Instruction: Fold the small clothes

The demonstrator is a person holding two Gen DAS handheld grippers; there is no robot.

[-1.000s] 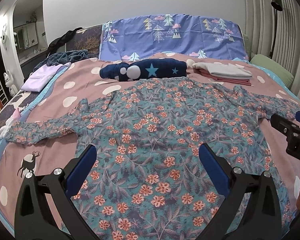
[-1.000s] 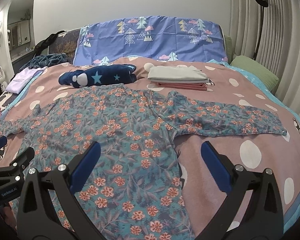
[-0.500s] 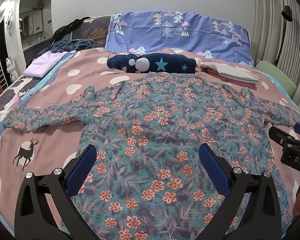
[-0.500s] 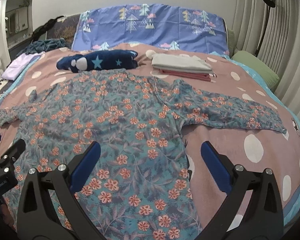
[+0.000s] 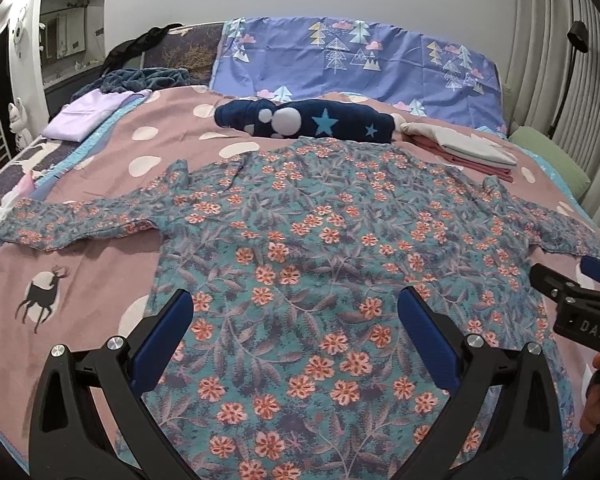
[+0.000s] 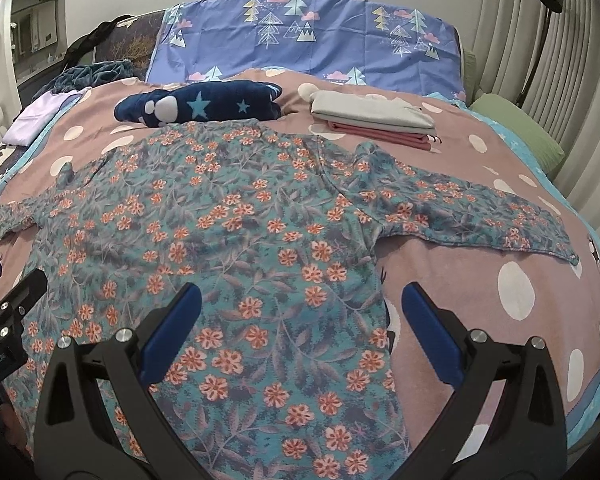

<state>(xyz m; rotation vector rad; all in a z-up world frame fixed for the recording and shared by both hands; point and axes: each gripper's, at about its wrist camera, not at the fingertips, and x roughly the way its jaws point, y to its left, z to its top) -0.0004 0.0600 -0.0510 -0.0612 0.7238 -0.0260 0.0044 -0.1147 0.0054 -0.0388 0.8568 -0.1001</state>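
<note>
Left wrist view: floral shirt flat on bed, hem at bottom of frame, collar toward top, sleeves out sideways. Left tongs spread wide, holding nothing, hovering over lower body; left sleeve off mid-left.

Right wrist view: right tongs also released, over shirt's right edge. Right sleeve stretches mid-right, so right hand's nearer, I reckon.

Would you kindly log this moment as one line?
phase: pre-fold | floral shirt: flat, sleeves spread | left tongs: open, empty | right tongs: open, empty
</note>
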